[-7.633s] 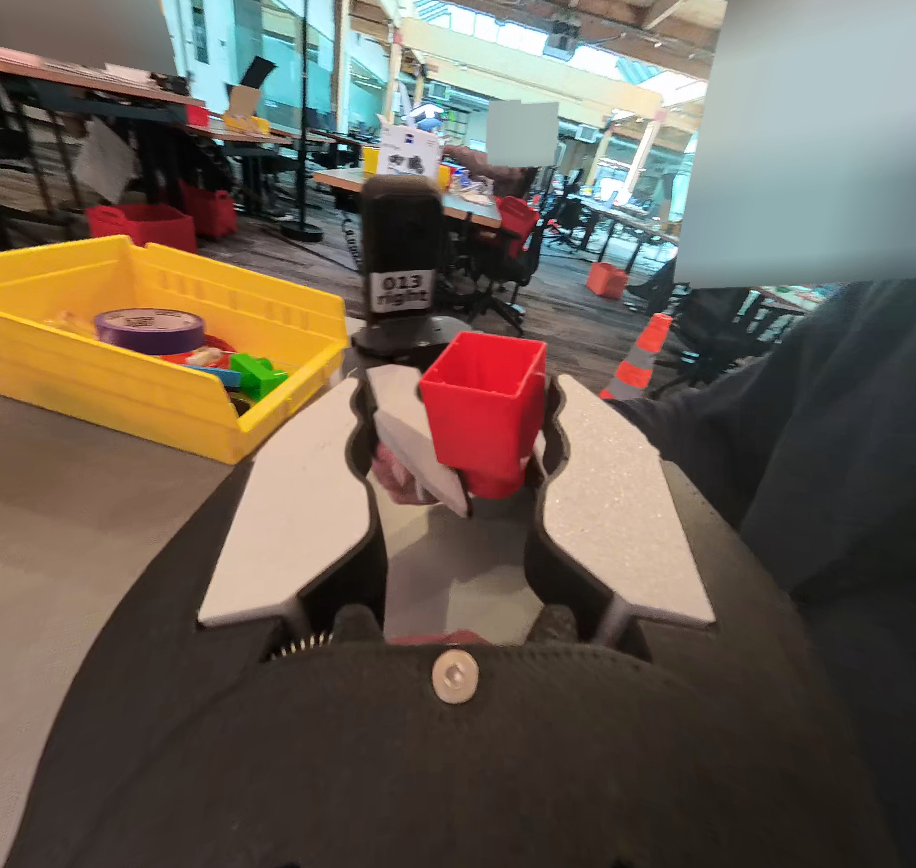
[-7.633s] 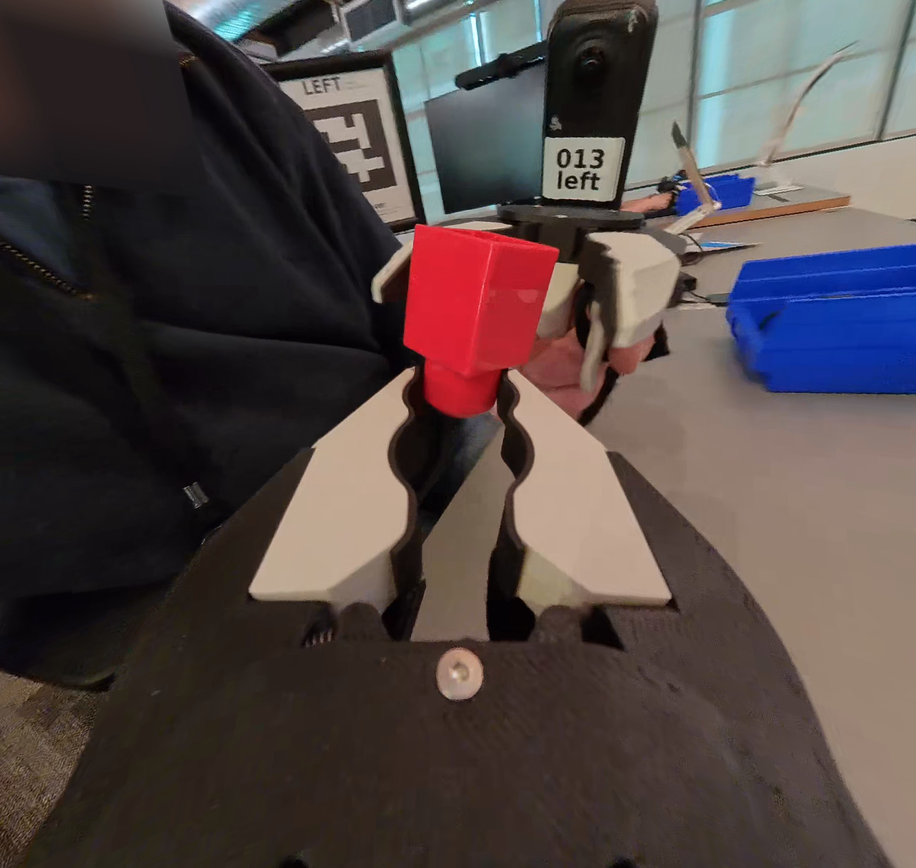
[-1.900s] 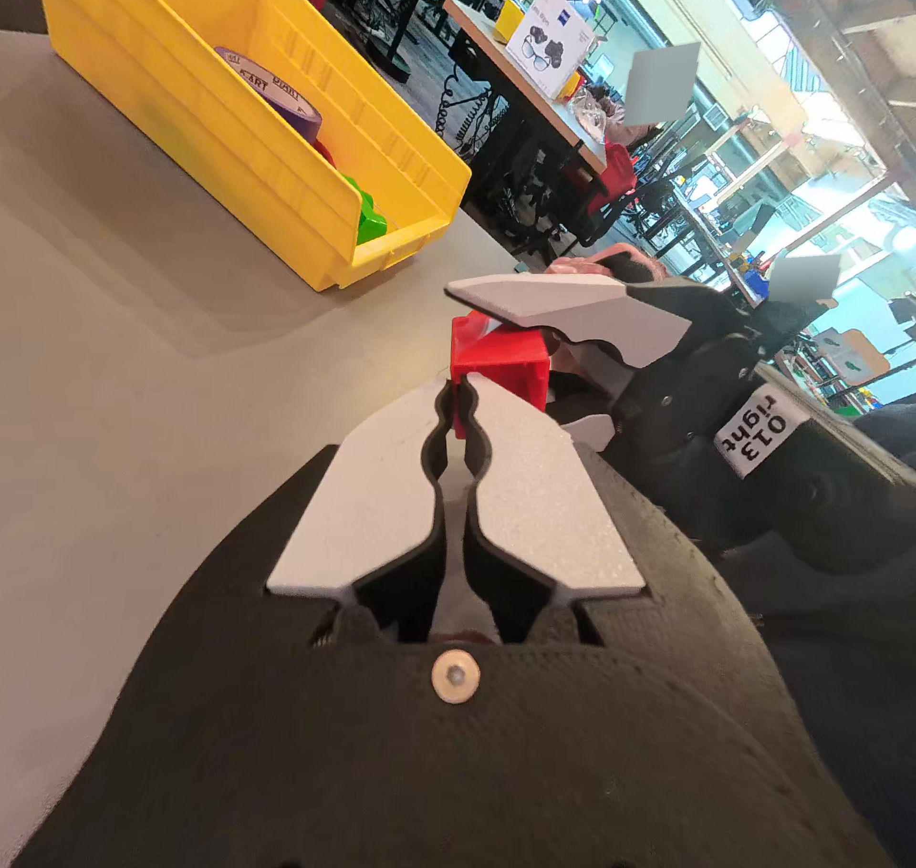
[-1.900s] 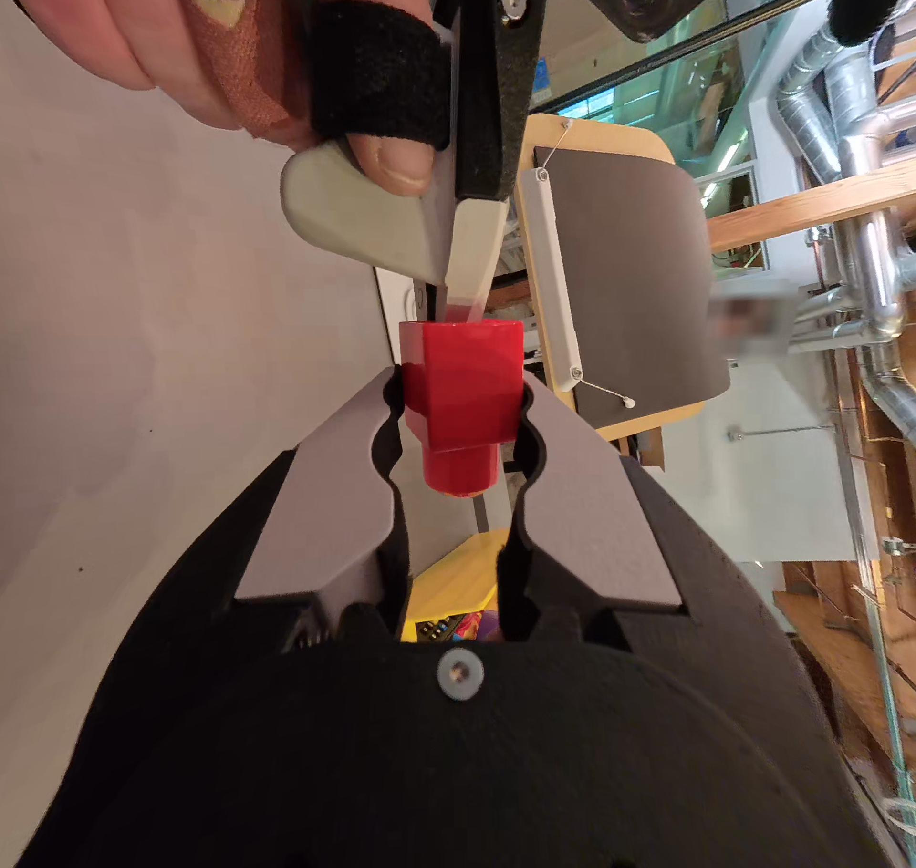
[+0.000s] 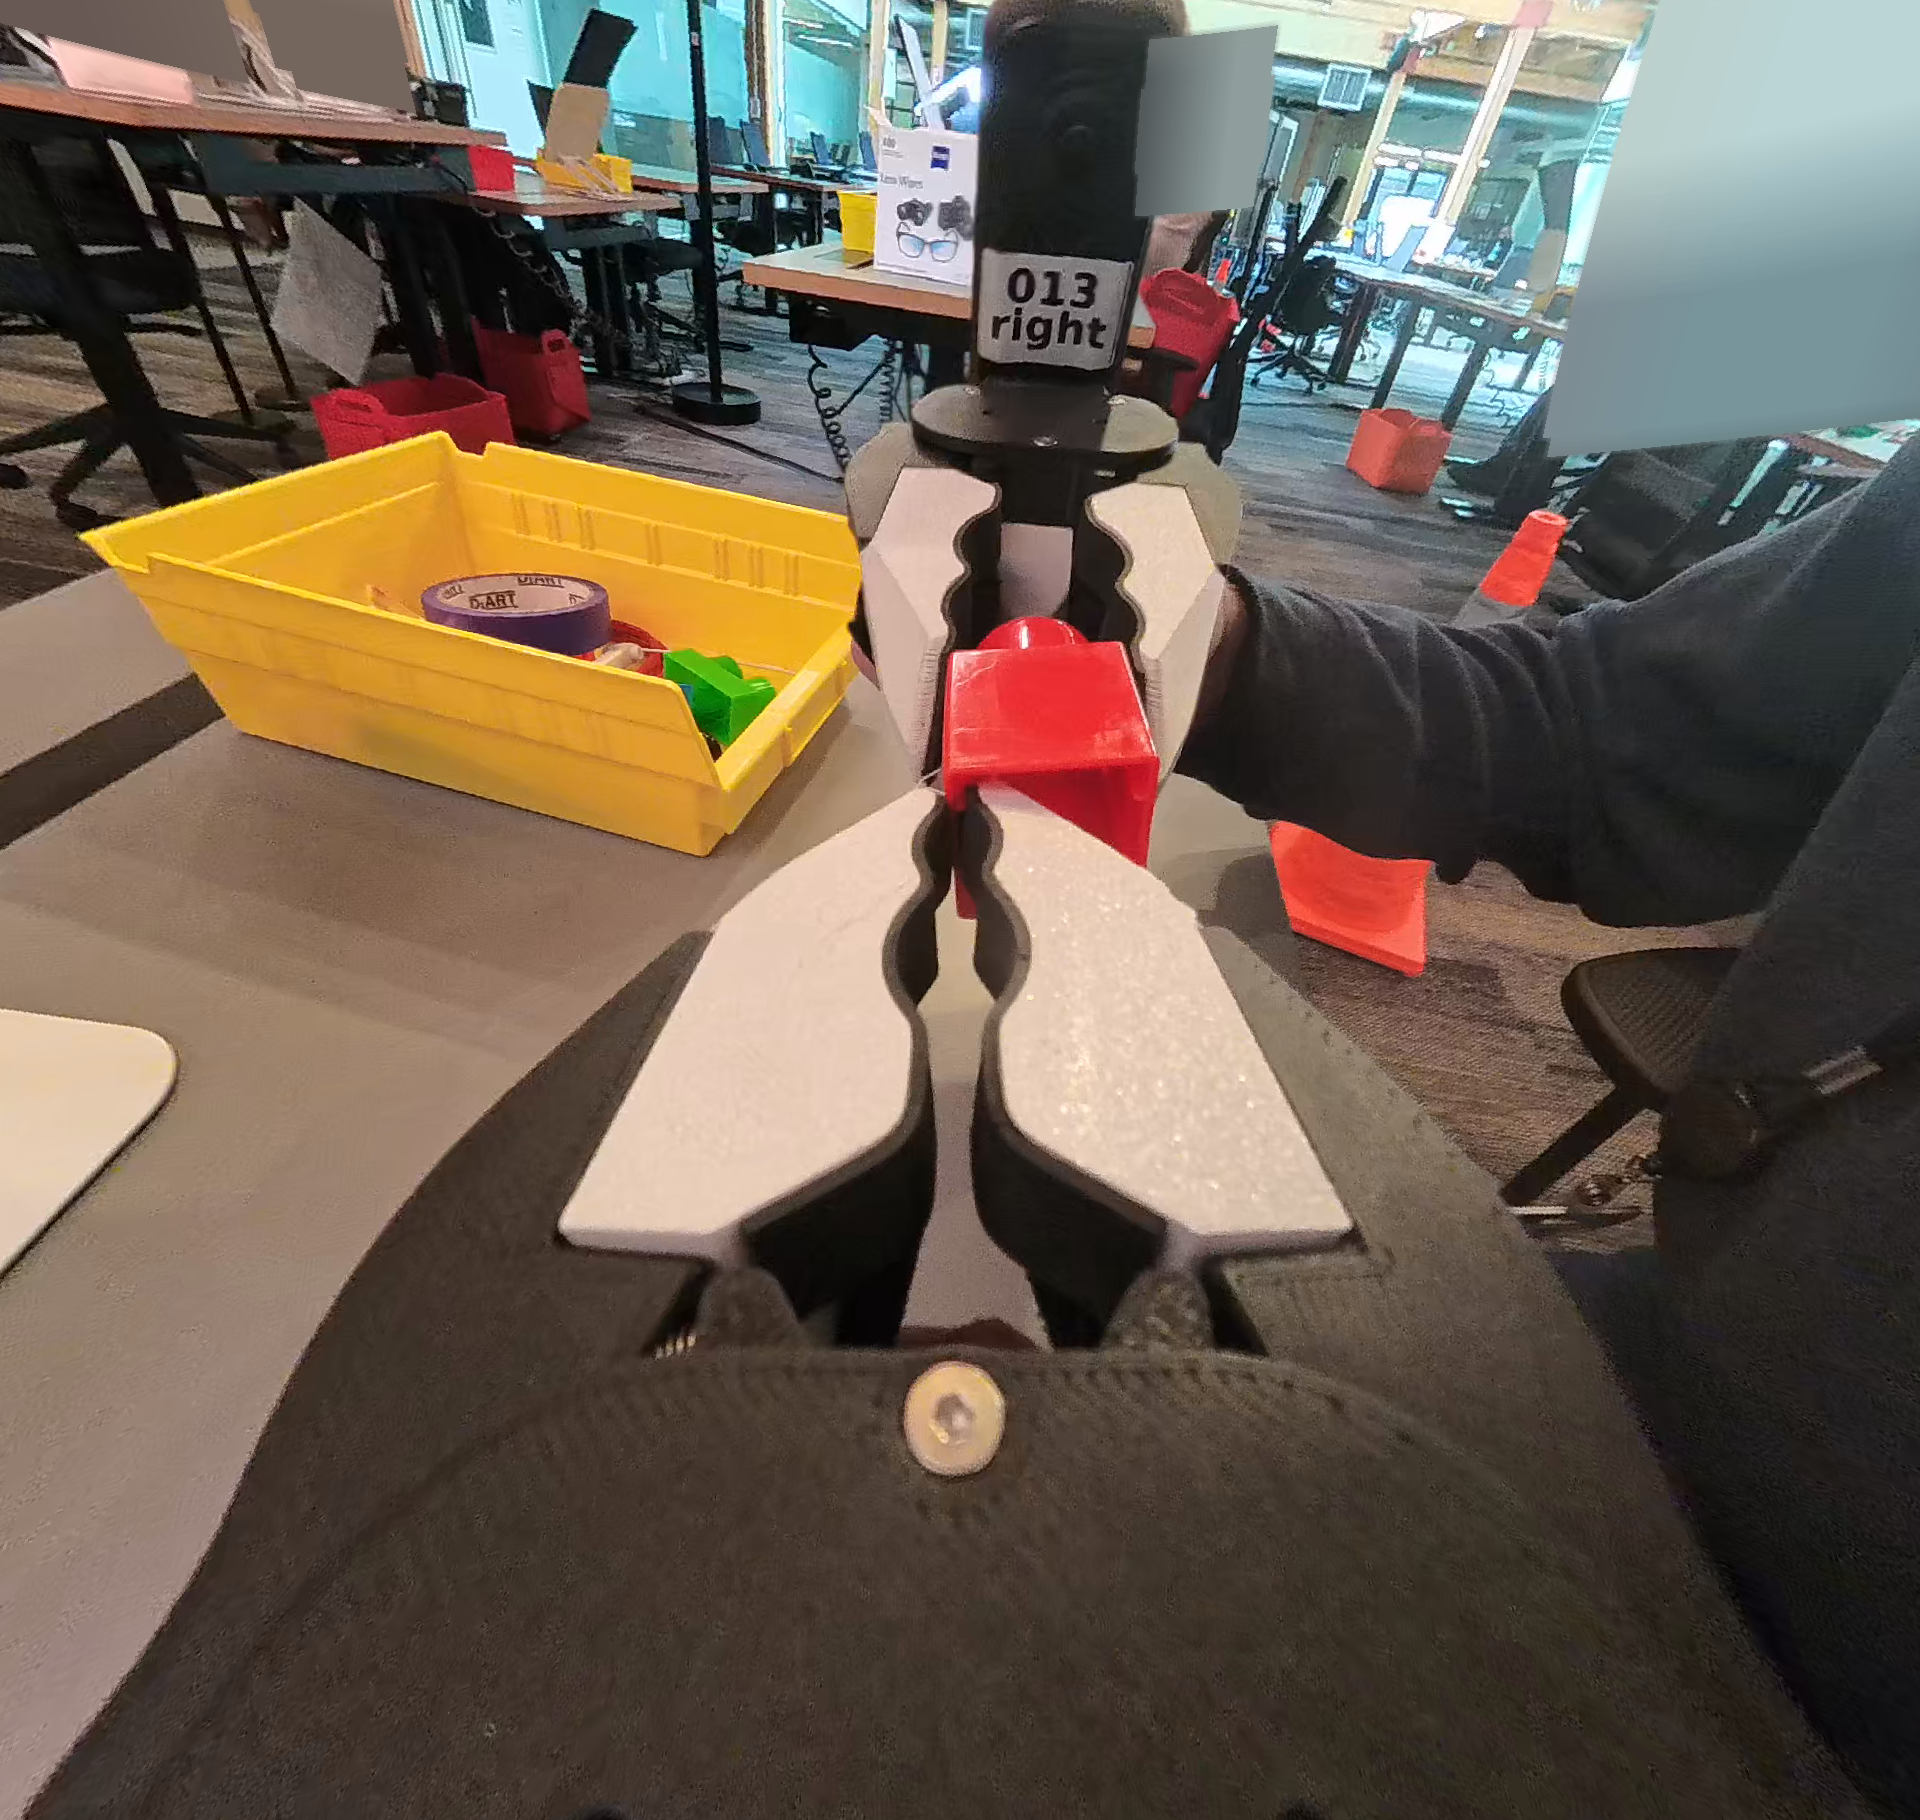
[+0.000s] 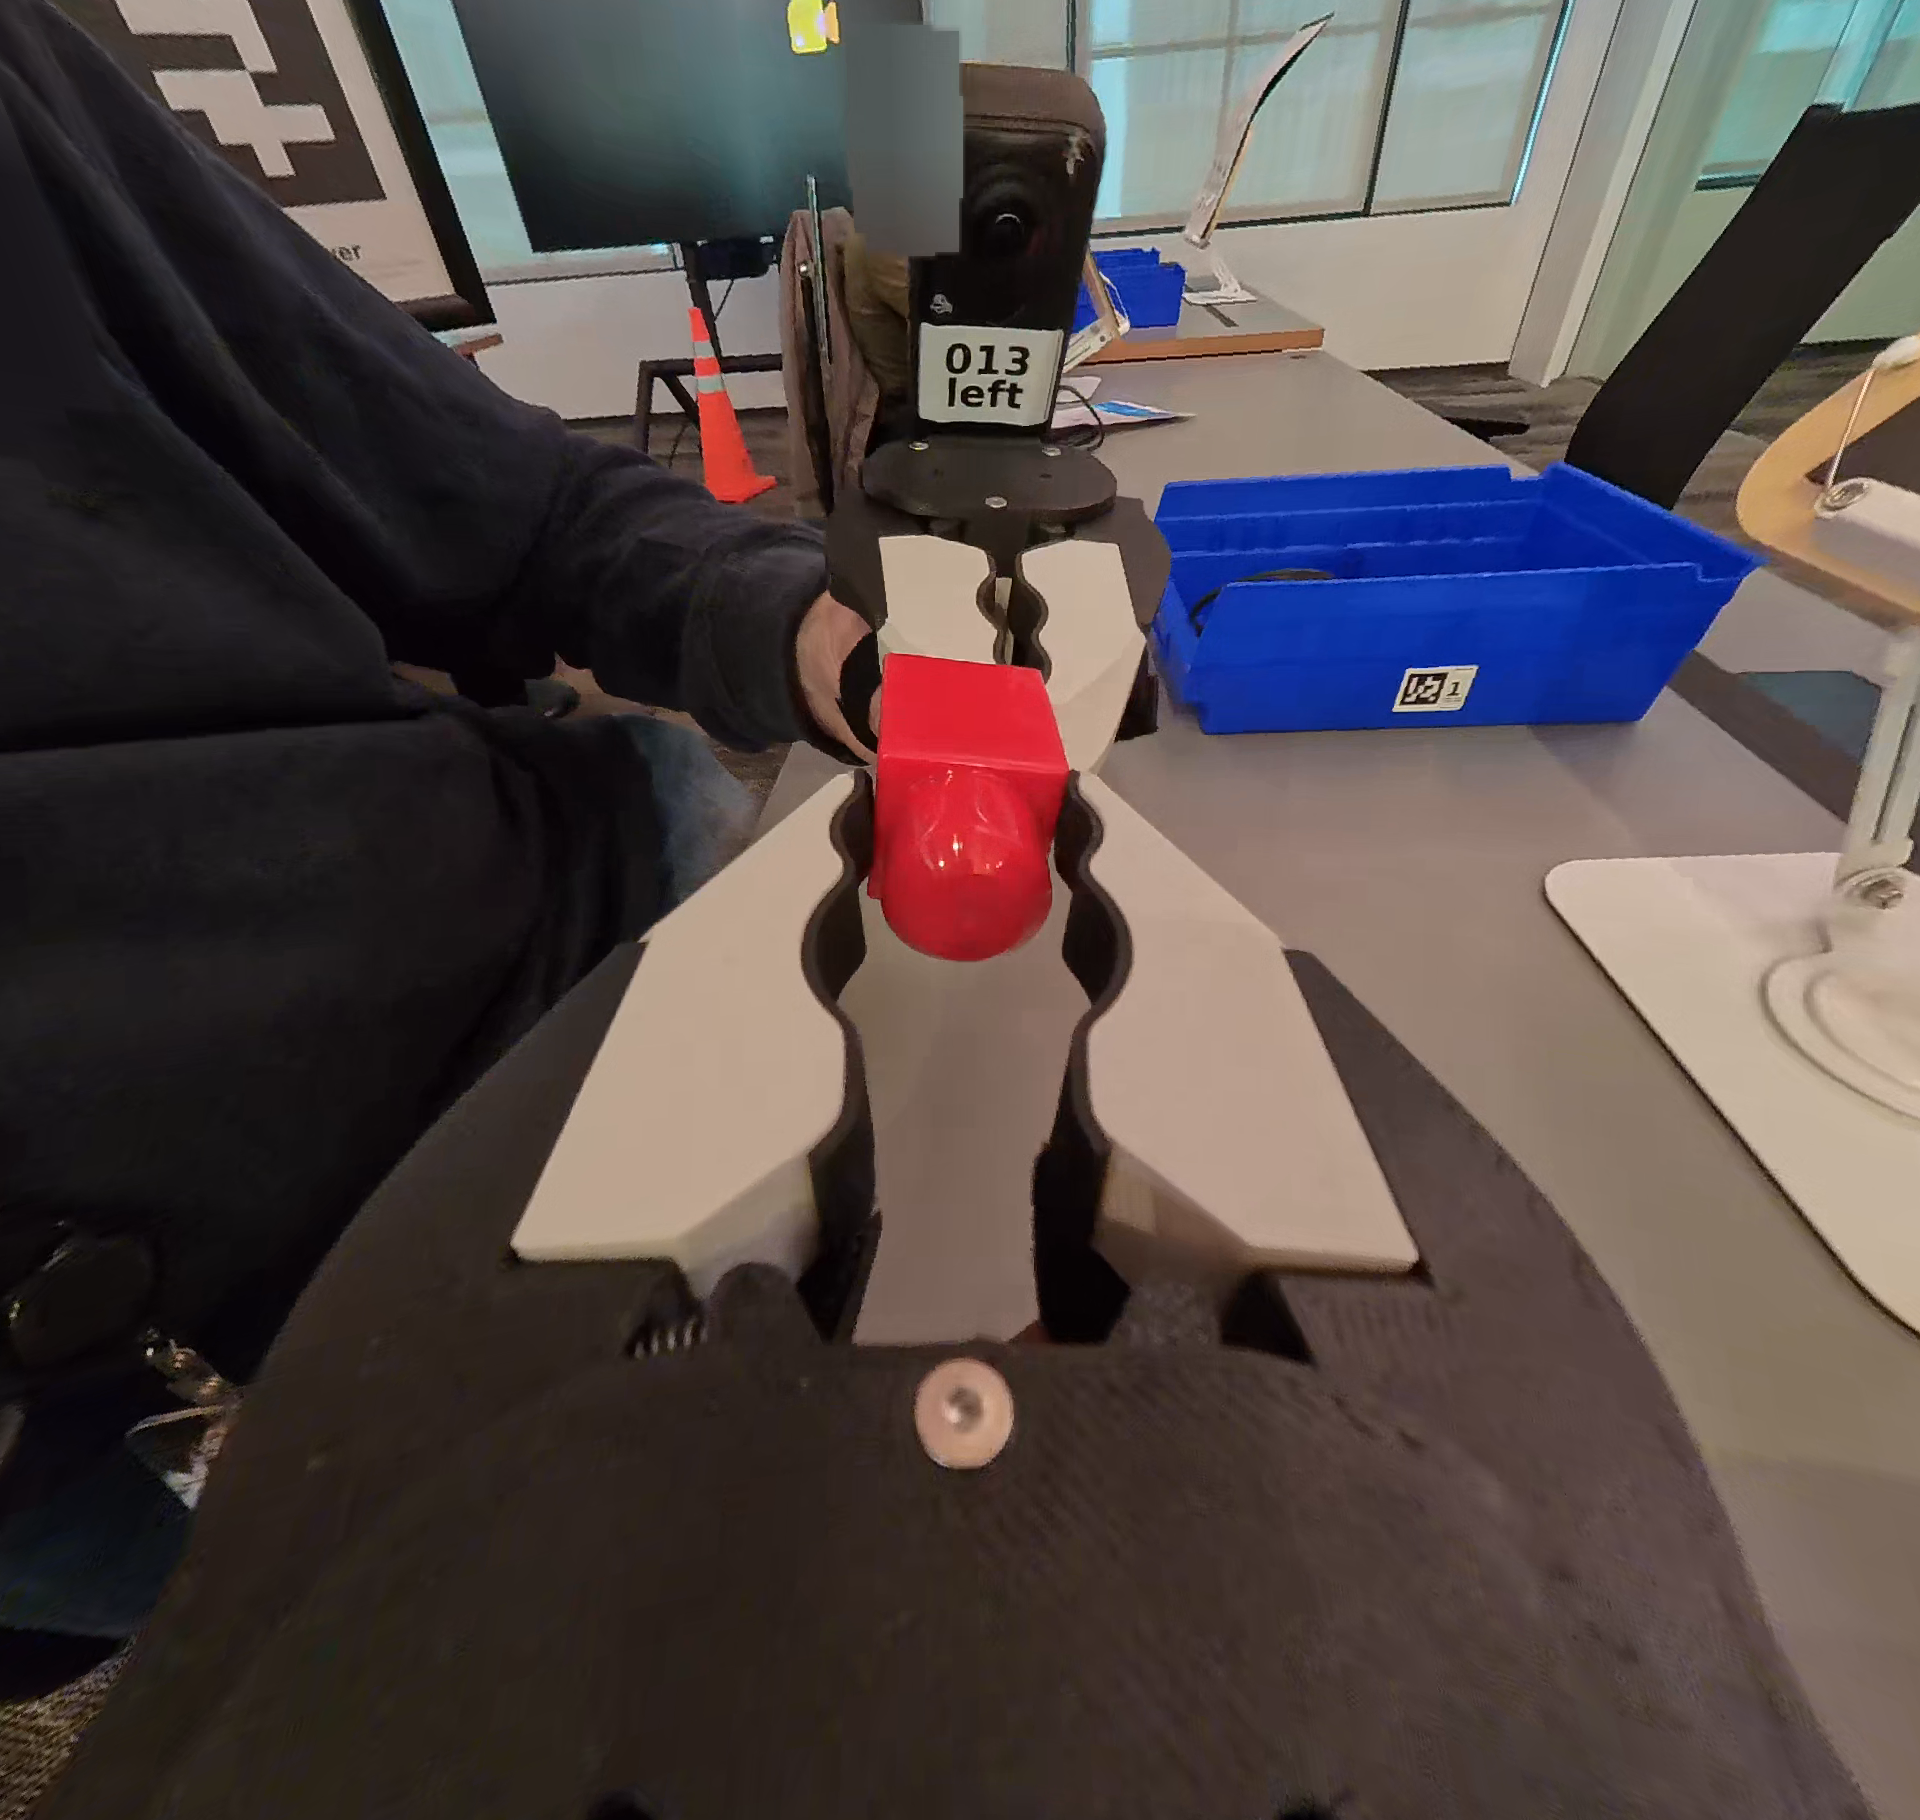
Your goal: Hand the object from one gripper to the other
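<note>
Item: left gripper (image 5: 961, 814), nearest in its own wrist view. Its fingers are standing narrow, pinching one thin side wall at the open, hollow end of the red block (image 5: 1044, 731).

Item: red block (image 6: 971, 731), hanging in mid-air above the grey table (image 5: 364, 918), between the two grippers, which are facing each other tip to tip. Its long axis is running along the line joining them, with the rounded knob pointing into the right gripper (image 6: 961, 794).

Item: right gripper (image 5: 1039, 700), its fingers bracketing the block's square body from both sides at a medium gap; whether they are pressing or merely touching cannot be told.

Item: yellow bin (image 5: 665, 814), sitting farther off on the table, holding a purple tape roll (image 5: 514, 607).

Item: blue bin (image 6: 1382, 669), standing beyond the left gripper (image 6: 1003, 627).
</note>
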Motion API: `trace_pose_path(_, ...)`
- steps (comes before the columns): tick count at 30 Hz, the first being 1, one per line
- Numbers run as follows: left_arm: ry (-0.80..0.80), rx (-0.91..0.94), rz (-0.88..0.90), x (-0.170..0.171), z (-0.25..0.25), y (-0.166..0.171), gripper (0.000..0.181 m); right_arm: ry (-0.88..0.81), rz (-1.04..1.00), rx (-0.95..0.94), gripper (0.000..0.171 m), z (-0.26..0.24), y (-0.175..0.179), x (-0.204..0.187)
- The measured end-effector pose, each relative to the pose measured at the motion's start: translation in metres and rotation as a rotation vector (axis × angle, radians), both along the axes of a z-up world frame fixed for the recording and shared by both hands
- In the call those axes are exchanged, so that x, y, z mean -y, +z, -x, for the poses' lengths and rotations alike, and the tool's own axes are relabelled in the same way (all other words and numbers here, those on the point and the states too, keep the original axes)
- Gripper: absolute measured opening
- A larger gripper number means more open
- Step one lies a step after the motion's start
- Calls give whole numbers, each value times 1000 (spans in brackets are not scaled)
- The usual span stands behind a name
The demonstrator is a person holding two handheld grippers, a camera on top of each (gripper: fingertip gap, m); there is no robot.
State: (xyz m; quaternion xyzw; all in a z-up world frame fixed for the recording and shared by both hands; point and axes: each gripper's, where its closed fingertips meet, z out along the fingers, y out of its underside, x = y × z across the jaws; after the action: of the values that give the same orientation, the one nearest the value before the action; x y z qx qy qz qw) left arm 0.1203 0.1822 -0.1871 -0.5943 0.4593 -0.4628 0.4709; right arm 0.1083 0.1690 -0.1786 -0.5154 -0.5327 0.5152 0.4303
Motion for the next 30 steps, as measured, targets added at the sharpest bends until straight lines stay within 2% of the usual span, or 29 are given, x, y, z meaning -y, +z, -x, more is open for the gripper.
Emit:
trace_pose_path(3, 18, -22, -58, -1, 1, 1, 6, 6, 85, -45, 32, -2, 6, -2)
trace_pose_path(6, 91, -67, -202, -9, 10, 7, 30, 5, 198, -89, 32, -8, 10, -7)
trace_pose_path(11, 202, -357, -752, -10, 17, 11, 39, 79, 464, -116, 32, -7, 4, -4)
trace_pose_path(18, 159, -611, -1242, 2, 9, 7, 32, 183, 659, -104, 33, -1, -16, 9)
trace_pose_path(23, 75, -664, -1330, 11, 4, -1, 11, 208, 704, -136, 33, 2, -18, 13)
trace_pose_path(30, 98, -672, -1291, 7, 6, -3, 9, 165, 683, -192, 33, 2, -17, 6)
